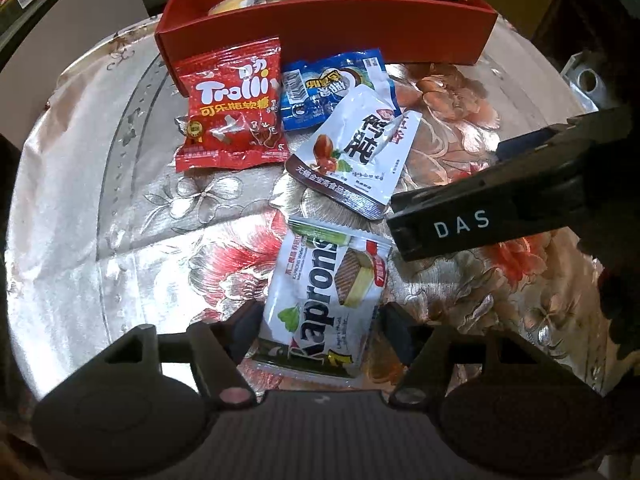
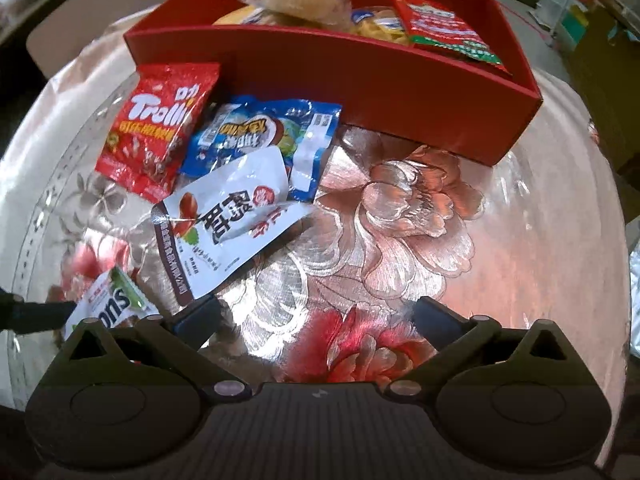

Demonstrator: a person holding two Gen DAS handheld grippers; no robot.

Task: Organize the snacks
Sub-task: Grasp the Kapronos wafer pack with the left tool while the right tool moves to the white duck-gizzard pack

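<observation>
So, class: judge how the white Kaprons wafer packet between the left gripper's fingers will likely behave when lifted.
The Kaprons wafer packet is a thin, glossy foil pouch, so it is probably light and may slip between the left gripper fingers. Its crinkled ends suggest the wrapper flexes, though the wafers pictured on it could make the middle stiffer, and fragile if squeezed.

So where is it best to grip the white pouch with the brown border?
Probably its free lower corner, coming from the side nearest the right gripper. The white pouch lies tilted, its upper end resting on the blue packet, and that corner juts clear over the tablecloth.
</observation>
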